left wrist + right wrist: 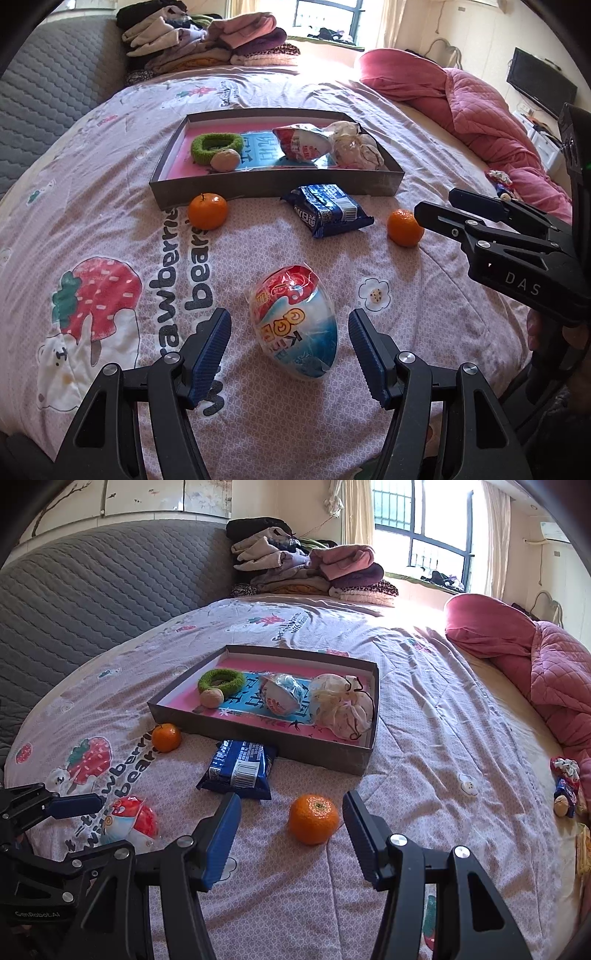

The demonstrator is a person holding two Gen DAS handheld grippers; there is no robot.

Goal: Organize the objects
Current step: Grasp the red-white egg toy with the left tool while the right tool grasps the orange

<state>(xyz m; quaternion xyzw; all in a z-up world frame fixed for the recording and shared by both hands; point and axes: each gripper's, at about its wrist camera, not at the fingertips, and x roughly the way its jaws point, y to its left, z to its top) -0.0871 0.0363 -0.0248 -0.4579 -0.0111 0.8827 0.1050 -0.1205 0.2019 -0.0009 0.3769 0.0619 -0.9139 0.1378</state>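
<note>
Left wrist view: my left gripper [290, 354] points down at a bedspread [110, 206] printed with strawberries and bears. Its 2 blue-padded jaws stand wide apart, holding nothing. An egg-shaped snack in crinkly wrapping [295, 321] lies between them, with a gap on each side.

Beyond it lie 2 mandarins [207, 211], 1 to the left and 1 to the right [405, 228], and a dark blue snack packet [327, 214] between them.

Behind these sits a shallow grey box tray [273, 184] with a pink floor. It holds a green hair scrunchie [216, 147], a walnut [226, 160], another wrapped egg [303, 142] and a pale drawstring pouch [356, 146].

Right wrist view: my right gripper [291, 830] is also spread open and empty, with the right mandarin lying on the bedspread between its pads, touching neither. Folded clothes [306, 570] are stacked at the far end of the bed.
</note>
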